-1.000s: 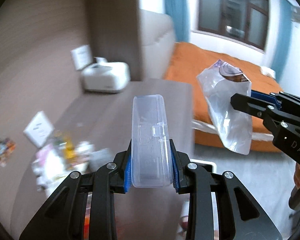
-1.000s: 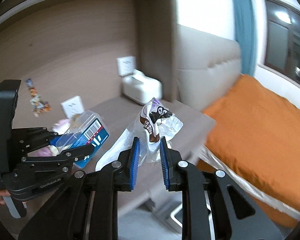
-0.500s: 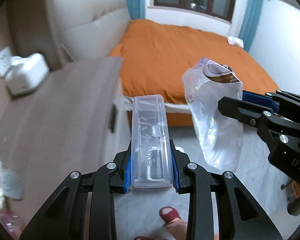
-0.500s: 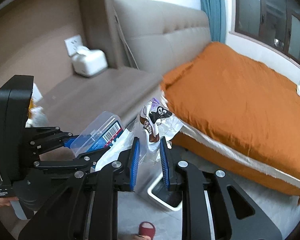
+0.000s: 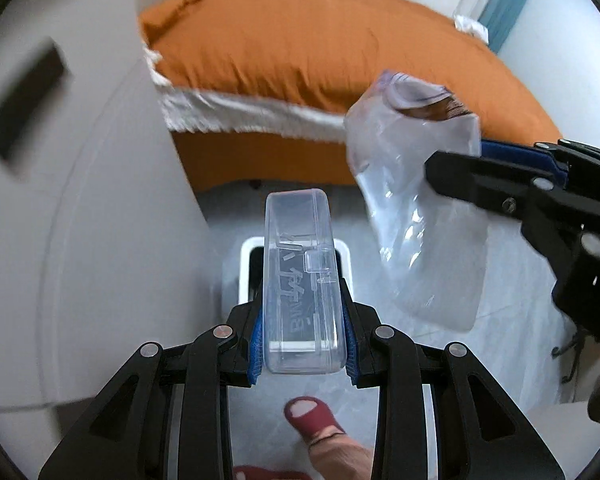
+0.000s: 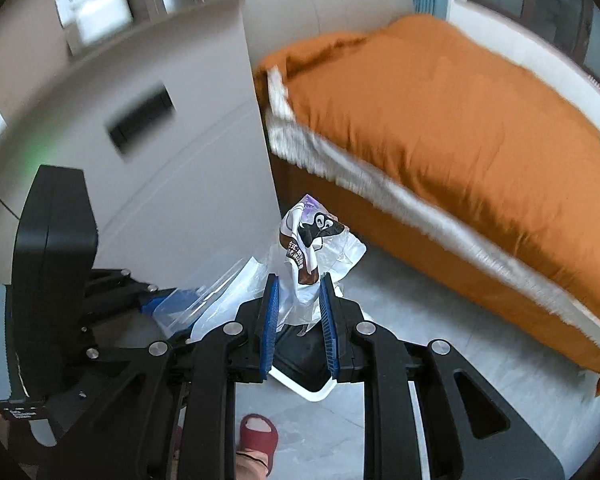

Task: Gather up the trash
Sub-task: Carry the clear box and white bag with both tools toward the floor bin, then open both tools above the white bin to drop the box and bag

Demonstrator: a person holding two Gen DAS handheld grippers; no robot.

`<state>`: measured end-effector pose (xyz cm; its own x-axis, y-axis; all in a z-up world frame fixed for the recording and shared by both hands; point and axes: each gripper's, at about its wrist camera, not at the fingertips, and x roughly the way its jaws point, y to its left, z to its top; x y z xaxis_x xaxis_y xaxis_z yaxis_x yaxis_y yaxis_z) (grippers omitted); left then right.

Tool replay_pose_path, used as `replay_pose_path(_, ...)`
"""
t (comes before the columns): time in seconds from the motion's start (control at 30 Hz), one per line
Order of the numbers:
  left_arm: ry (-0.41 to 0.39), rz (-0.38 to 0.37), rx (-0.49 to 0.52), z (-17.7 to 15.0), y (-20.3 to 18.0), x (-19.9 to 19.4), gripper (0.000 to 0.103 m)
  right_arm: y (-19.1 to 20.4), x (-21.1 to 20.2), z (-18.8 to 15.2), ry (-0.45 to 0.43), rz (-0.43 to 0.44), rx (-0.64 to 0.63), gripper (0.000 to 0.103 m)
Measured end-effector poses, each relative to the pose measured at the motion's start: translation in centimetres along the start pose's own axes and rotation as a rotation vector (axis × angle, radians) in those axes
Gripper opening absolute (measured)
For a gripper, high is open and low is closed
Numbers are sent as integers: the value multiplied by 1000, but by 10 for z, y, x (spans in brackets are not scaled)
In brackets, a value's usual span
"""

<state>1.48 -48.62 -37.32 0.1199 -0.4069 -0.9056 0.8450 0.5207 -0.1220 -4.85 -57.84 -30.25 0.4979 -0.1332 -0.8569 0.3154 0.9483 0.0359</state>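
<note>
My left gripper (image 5: pixel 302 346) is shut on a clear plastic box (image 5: pixel 299 276) and holds it right above a white trash bin (image 5: pixel 247 264) with a dark inside on the floor. My right gripper (image 6: pixel 297 328) is shut on a crumpled clear plastic wrapper (image 6: pixel 312 248) with a brown printed top. The wrapper also shows in the left wrist view (image 5: pixel 420 216), hanging to the right of the box. In the right wrist view the bin (image 6: pixel 300 364) lies just under the fingers, and the left gripper with the box (image 6: pixel 172 308) is at the left.
A pale cabinet (image 5: pixel 80 220) with a dark recessed handle stands left of the bin. A bed with an orange cover (image 6: pixel 460 120) lies behind and to the right. The floor is grey tile. A foot in a red slipper (image 5: pixel 314 416) stands in front of the bin.
Both grippers have swung away from the desk top and down toward the floor. The white bin has come into view beneath them. Both keep their hold.
</note>
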Motion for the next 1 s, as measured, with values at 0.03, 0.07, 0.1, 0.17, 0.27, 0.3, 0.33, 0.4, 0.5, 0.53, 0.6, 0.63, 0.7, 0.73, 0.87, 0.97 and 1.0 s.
replay_pose_path(0.03,10,7,14,-5,0,21,31,-4,15,-5,13,3,-2,22)
replay_pose_path(0.07,18,7,22,-7,1,34,31,-7,34,-14,29,6,-5,22)
replay_pose_path(0.1,31,11,26,-12,2,57,31,-9,46,-20,39,10,-5,22)
replay_pose_path(0.17,46,9,28,-17,2,86,31,-15,80,-36,65,21,-11,24)
replay_pose_path(0.27,82,-5,21,-31,9,130,85,-21,119,-52,90,37,-31,77)
replay_pose_path(0.3,76,2,16,-35,8,137,98,-24,126,-56,82,39,-33,87)
replay_pose_path(0.33,46,21,14,-40,9,141,98,-26,131,-58,85,42,-39,96)
replay_pose_path(0.4,49,34,26,-43,12,149,98,-28,140,-62,91,20,-64,98)
replay_pose_path(0.5,42,58,24,-46,15,152,98,-30,140,-63,95,3,-68,98)
replay_pose_path(0.53,37,68,20,-45,16,148,98,-33,140,-61,95,4,-63,98)
replay_pose_path(0.6,29,74,16,-44,18,137,98,-34,129,-54,85,-2,-59,98)
replay_pose_path(0.63,24,79,14,-42,18,132,98,-34,125,-51,81,-5,-58,98)
replay_pose_path(0.7,11,82,11,-37,18,115,98,-35,113,-43,72,-11,-50,98)
replay_pose_path(0.73,4,81,11,-34,17,105,98,-34,103,-38,61,-15,-42,98)
replay_pose_path(0.87,-40,93,-5,-17,13,55,98,-28,61,-14,20,-22,-28,98)
replay_pose_path(0.97,-76,95,-25,-5,11,19,98,-21,27,5,-17,-25,-21,98)
replay_pose_path(1.0,-97,102,-34,0,10,-1,98,-19,10,13,-37,-23,-18,98)
